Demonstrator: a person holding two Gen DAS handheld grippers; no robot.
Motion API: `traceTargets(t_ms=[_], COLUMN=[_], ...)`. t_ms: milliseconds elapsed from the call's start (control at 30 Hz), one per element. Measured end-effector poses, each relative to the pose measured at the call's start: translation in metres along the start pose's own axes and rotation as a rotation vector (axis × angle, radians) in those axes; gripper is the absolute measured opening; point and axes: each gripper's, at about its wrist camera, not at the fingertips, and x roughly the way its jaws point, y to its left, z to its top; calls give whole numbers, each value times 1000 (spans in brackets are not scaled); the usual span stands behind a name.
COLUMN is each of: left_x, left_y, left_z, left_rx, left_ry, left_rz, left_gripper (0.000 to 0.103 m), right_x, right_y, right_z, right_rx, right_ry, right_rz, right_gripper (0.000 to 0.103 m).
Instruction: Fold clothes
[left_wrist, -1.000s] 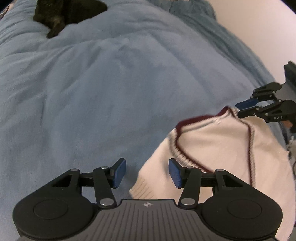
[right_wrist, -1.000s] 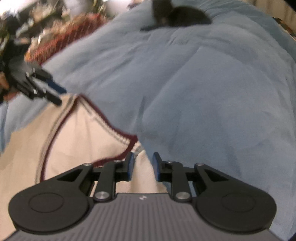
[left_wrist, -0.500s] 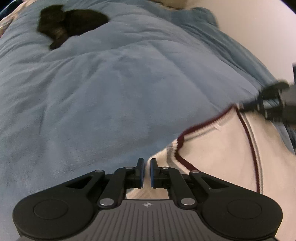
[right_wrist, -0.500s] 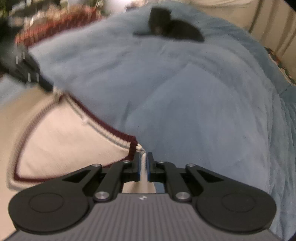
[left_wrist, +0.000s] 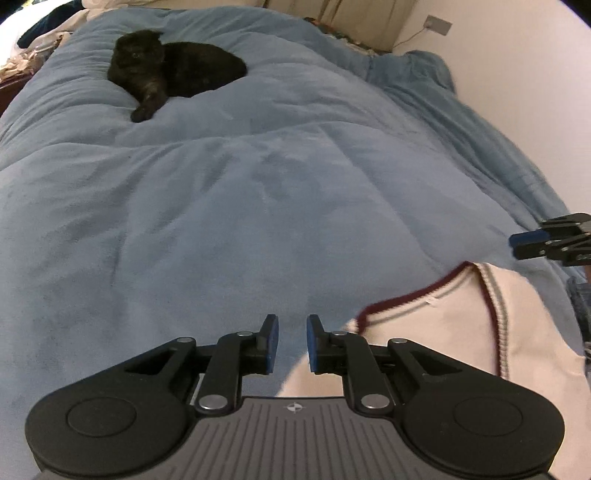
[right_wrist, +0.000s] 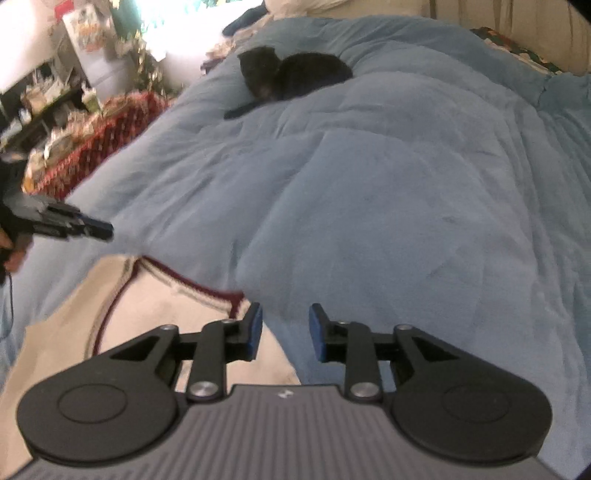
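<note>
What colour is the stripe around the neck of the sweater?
Dark maroon, edging the cream sweater. It shows best in the left wrist view.

Cream sweater (left_wrist: 436, 347) with maroon-and-grey striped trim, plain blue duvet (left_wrist: 258, 206), solid black cat (left_wrist: 173, 75), black tools with blue pads (left_wrist: 272, 343), red patterned blanket (right_wrist: 107, 144).
</note>
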Motion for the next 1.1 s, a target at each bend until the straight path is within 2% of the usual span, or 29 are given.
traceTargets(t_ms=[100,200,233,267,367,467,533,600,700,767,833,867,1033,1100], left_x=[0,4,5,8,11,12,13,14,10,9,11,15,40,49], left_y=[-4,-9,-10,-10,-12,-13,-13,-13,-14,-16,-19,-21,-21,-17], left_z=[-6,-14,-16,-18,-22,-23,-24,-24,-25,-26,-27,-28,-29,-25], left_rx=[1,-8,-9,-8,-5,-7,-5,-9,-11,-18,-25,-22,-42,-61], left_ry=[18,36,42,47,51,47,45,43,38,40,50,57,85,74], left_rz=[-23,-32,-33,-32,-23,-27,-26,-29,-49,-74,-90,-88,-63,-59], left_gripper=[14,14,14,14,14,14,14,14,14,13,5,5,3,1], right_x=[14,25,28,30,36,29,31,31,17,10,18,22,43,55], right_y=[3,6,8,14,34,28,21,21,15,15,24,28,45,42], right_z=[-10,-17,-19,-21,-24,-21,-22,-20,-13,-10,-11,-11,-14,-13], right_rx=[-42,-40,-46,-74,-185,-179,-151,-154,-93,-72,-87,-94,-119,-85], right_ry=[73,93,97,98,88,52,63,71,17,-9,14,26,77,70], right_rz=[-8,1,-4,-22,-103,-180,-167,-166,-138,-113,-91,-80,-36,-43], right_gripper=[30,31,28,7,6,3,4,10,18,19,11,7,5,0])
